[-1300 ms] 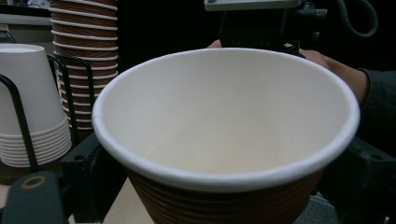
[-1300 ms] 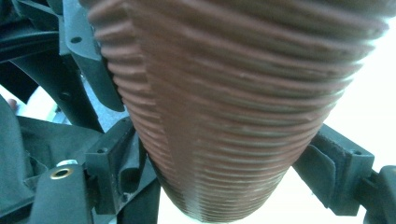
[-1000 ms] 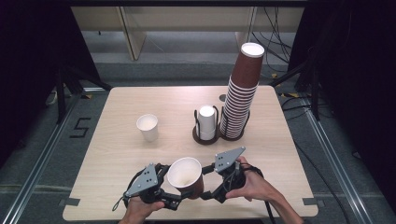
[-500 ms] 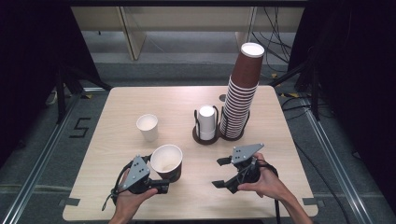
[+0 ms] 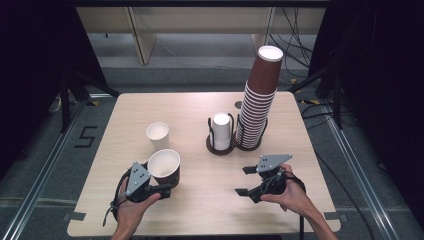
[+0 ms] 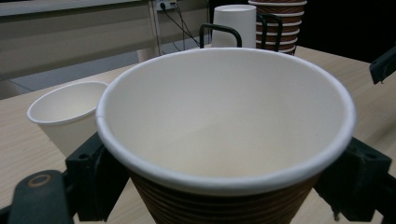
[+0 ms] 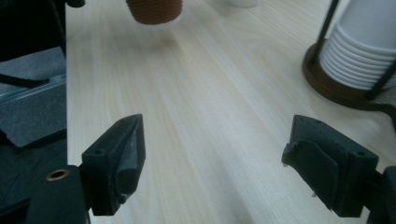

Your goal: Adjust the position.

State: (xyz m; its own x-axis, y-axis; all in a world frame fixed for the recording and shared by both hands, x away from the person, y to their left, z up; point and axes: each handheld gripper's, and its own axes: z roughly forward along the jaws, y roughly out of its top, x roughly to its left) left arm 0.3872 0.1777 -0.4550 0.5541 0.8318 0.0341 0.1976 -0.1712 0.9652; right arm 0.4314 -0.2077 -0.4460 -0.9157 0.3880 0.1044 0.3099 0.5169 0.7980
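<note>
Grey floor (image 5: pixel 55 150) with black "5" mark (image 5: pixel 86 136) beside table (image 5: pixel 200 200).

A light wooden table (image 5: pixel 280 210) with rounded corners stands on a grey floor (image 5: pixel 45 165), where a black "5" (image 5: pixel 85 136) is marked near the table's left edge and a metal rail (image 5: pixel 47 172) runs alongside. Beyond the far edge stands pale wooden furniture (image 5: pixel 145 35), with black cables (image 5: pixel 295 45) trailing on the floor beside it. Dark curtains (image 5: pixel 35 75) close off both sides, and the light falls evenly from above
</note>
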